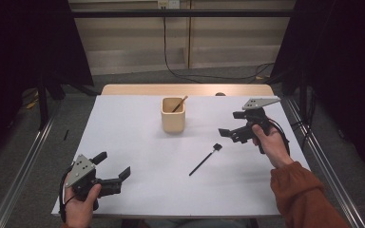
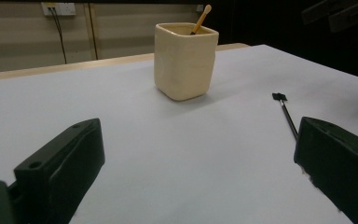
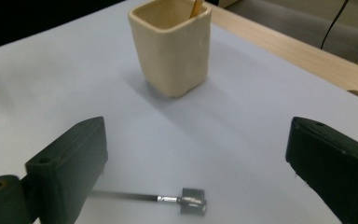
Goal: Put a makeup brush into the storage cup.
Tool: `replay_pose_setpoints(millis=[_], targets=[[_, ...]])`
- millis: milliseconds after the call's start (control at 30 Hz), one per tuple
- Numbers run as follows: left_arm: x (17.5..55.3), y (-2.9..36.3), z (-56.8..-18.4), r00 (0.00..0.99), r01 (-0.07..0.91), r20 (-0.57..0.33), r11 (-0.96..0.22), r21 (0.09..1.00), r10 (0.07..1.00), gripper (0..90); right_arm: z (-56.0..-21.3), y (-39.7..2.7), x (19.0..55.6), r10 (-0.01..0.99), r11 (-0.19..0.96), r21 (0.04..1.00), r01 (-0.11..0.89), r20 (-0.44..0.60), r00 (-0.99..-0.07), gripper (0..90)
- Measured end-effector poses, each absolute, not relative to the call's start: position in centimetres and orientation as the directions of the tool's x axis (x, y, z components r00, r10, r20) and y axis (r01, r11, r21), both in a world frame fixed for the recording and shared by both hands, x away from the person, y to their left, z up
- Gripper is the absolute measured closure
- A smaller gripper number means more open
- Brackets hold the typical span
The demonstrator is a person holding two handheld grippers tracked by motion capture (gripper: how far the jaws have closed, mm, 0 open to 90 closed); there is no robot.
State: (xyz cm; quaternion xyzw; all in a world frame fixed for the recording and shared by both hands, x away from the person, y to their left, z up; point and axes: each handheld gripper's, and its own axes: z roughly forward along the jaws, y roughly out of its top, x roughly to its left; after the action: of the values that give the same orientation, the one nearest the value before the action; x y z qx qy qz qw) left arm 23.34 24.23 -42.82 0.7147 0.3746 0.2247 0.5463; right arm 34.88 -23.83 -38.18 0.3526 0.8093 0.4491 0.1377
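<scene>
From above, your left gripper (image 1: 112,166) and right gripper (image 1: 232,123) both hang wide open and empty; the thin black brush with a small square head (image 1: 203,159) lies on the white table (image 1: 138,137) between them, near the cream square ceramic cup (image 1: 173,115) holding 1 wooden stick (image 1: 180,103). Your left gripper view puts the brush (image 2: 286,114) beside the right-hand jaw. Your right gripper view shows it (image 3: 168,199) low between the 2 jaws.

I work in a lab test bay: white table (image 1: 123,190) between black curtains (image 1: 24,42) (metal rails (image 1: 24,166) line the carpet).
</scene>
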Motion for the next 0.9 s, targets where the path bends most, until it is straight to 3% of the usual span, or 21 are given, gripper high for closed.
replay_pose_setpoints(millis=[100,300,500,700,900], targets=[[23.4,24.2,-42.9,0.623,0.292,-0.084,-0.132,0.947,0.778,1.8,-38.2,-24.0,34.8,0.679,0.405,0.779,0.479,0.095,-0.728,0.1],[23.4,24.0,-42.9,0.624,0.294,-0.078,-0.141,0.945,0.778,1.8,-38.5,-24.2,34.9,0.616,0.434,0.717,0.546,0.206,-0.76,1.8],[23.4,24.1,-42.9,0.629,0.292,-0.071,-0.15,0.945,0.774,1.8,-38.9,-23.7,35.0,0.596,0.524,0.621,0.583,0.221,-0.772,2.2],[23.4,24.3,-43.0,0.626,0.291,-0.067,-0.153,0.944,0.777,1.8,-39.8,-23.0,34.9,0.56,0.638,0.526,0.562,0.184,-0.808,5.8],[23.5,24.4,-43.0,0.616,0.295,-0.068,-0.15,0.944,0.785,1.7,-40.5,-22.3,34.8,0.491,0.734,0.437,0.52,0.187,-0.851,3.3]])
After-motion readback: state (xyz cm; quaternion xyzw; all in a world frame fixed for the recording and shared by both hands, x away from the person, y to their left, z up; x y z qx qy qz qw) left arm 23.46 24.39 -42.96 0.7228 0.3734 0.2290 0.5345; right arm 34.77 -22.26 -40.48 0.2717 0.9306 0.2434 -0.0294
